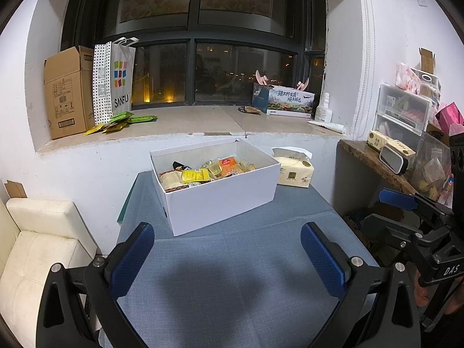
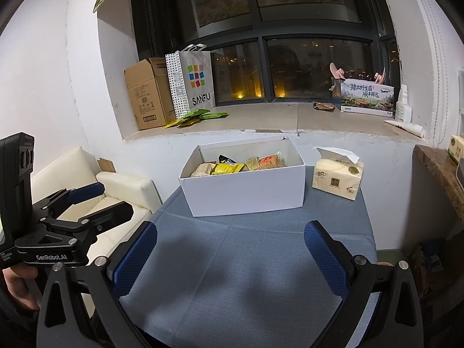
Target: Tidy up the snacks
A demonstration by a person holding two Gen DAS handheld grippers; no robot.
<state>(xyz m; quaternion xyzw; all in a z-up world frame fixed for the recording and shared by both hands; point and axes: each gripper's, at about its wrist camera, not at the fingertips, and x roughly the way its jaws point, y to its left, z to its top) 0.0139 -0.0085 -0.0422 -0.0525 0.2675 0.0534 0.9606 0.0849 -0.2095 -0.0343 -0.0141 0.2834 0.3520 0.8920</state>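
Both tools hover above the blue-clothed surface [image 1: 232, 261], each short of the white box [image 1: 220, 194] of snacks.

Left hand-held gripper [image 1: 227, 256]: jaws spread wide, nothing between the pads. Right hand-held gripper [image 2: 230, 256]: likewise wide open and empty. I hold both back from the box; it sits ahead of each, well apart from the fingertips.

The snack packets [image 1: 203, 171] lie heaped inside the box, a yellow sachet [image 1: 195, 175] on top. A tissue pack [image 1: 295, 171] stands just beside the box, to its right as I look along the fingers.

Risks, as I judge them: the box looks light, so a jaw catching its near wall could push it toward the windowsill wall or tilt it. The packets overlap, so a reach into the heap may pinch two at once or crush one.

The left view alone shows the shelf and clear drawers [image 1: 403, 110] far right of the tool. The right view alone shows the cream seat [image 2: 121, 191] beyond the other tool.
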